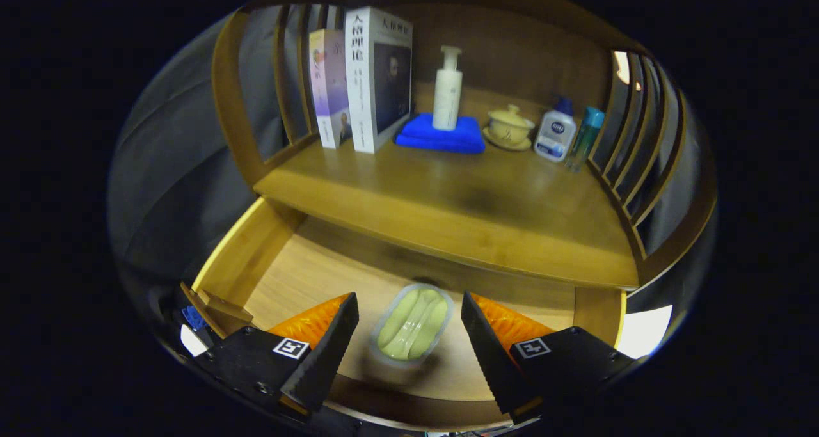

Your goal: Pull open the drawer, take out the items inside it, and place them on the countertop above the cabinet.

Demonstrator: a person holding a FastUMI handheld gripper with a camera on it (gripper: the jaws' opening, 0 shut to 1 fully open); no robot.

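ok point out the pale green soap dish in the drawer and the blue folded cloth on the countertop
pale green soap dish (413, 324): gripper view, centre of tray.
blue folded cloth (441, 141): gripper view, front edge.

Tongs (409, 347): two wedge-shaped black fingers (326, 354), each tapering to a pointed tip, with finely ridged inner faces. Behind each finger sits a translucent orange, ribbed panel. Each black base block carries a small square white tag printed with a black pattern. A round screw head shows on the left block, near its lower edge.
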